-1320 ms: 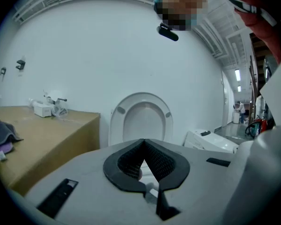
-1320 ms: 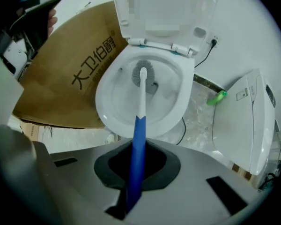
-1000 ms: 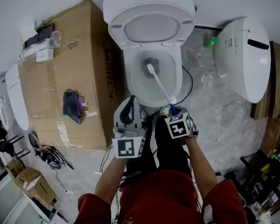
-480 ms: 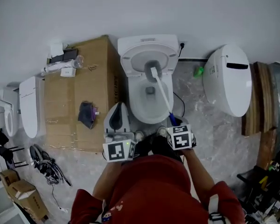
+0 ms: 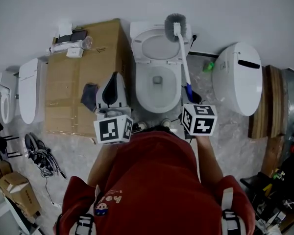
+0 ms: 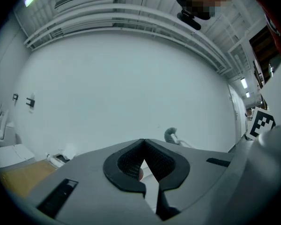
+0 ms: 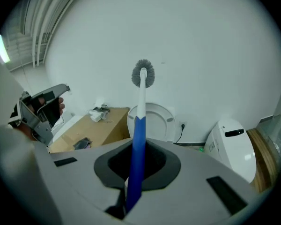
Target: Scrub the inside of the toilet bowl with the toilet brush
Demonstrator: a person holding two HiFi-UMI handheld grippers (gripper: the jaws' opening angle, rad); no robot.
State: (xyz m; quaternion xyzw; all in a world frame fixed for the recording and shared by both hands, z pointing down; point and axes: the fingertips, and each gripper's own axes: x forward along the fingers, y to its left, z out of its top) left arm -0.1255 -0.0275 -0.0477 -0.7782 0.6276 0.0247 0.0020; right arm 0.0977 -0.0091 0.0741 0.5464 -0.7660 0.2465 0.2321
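The white toilet stands against the wall with its lid raised; the lid also shows in the right gripper view. My right gripper is shut on the blue grip of the toilet brush. The brush points up and away, its grey bristle head in the air over the raised lid, outside the bowl. In the right gripper view, that gripper has the blue handle running between its jaws. My left gripper hangs left of the bowl, and in its own view the left gripper is shut on nothing.
A large cardboard box stands left of the toilet, with a dark cloth and small items on it. Another white toilet body lies at the right by wooden boards. Cables lie on the floor at left.
The brush has come up out of the bowl; its head now sits above the raised lid. Both grippers rose and spread apart, and the view pulled back from the toilet.
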